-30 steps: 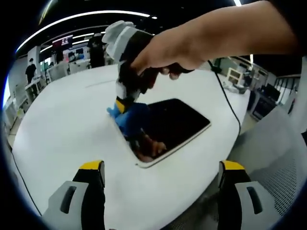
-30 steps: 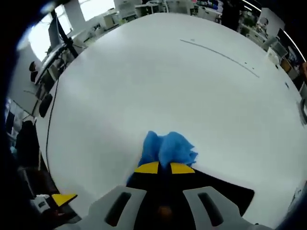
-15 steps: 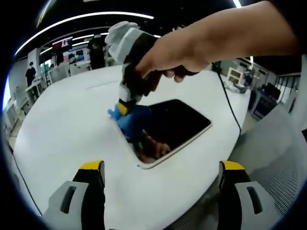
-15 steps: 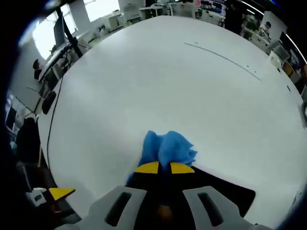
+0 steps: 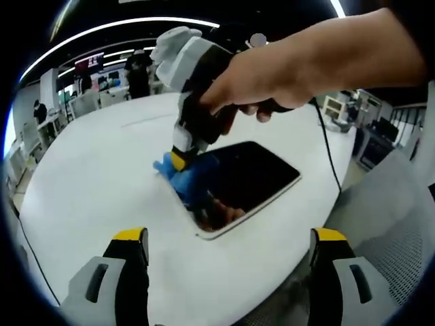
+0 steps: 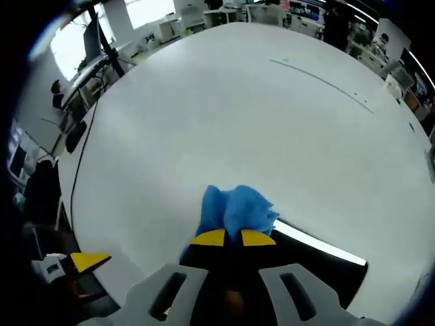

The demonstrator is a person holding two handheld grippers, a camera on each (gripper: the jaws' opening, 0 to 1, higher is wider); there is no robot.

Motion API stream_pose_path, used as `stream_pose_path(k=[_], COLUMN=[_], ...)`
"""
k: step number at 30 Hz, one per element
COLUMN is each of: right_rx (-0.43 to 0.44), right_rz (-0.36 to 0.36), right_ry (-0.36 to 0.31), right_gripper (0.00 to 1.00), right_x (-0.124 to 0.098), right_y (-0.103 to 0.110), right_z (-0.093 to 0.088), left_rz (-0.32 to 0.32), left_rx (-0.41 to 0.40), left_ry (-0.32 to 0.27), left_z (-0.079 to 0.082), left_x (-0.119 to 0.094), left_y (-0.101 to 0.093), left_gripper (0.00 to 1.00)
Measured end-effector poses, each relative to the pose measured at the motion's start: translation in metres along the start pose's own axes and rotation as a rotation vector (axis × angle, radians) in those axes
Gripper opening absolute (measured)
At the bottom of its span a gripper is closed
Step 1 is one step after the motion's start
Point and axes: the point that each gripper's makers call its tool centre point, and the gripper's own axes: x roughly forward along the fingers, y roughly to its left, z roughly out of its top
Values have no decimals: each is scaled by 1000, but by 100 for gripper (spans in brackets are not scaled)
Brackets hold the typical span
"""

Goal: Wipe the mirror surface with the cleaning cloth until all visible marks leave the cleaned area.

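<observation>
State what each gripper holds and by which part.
The right gripper is shut on the blue cloth, pinching one bunched end against the mirror. The left gripper is open and holds nothing.

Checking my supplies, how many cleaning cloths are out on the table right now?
1. A blue cloth is pinched in the right gripper, pressed on the mirror at its edge on the white table. Another could lie outside both views.
</observation>
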Motion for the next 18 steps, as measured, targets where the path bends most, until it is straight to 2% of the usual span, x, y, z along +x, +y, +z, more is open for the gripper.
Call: stream_pose_path(k=[10, 12, 15, 18], right_rx=[-3, 18, 44, 27], right_rz=[19, 26, 34, 31], right_ry=[2, 5, 6, -10], right_gripper=[1, 1, 1, 1], right_x=[-9, -11, -13, -14], right_y=[9, 11, 14, 17], right_z=[-11, -14, -18, -20], left_rz=[1, -1, -26, -36], left_rx=[4, 3, 7, 24], left_ry=[11, 12, 8, 6], left_z=[-1, -1, 0, 1], left_x=[-2, -3, -2, -1], left_y=[-1, -1, -6, -9], left_gripper=[99, 99, 99, 98])
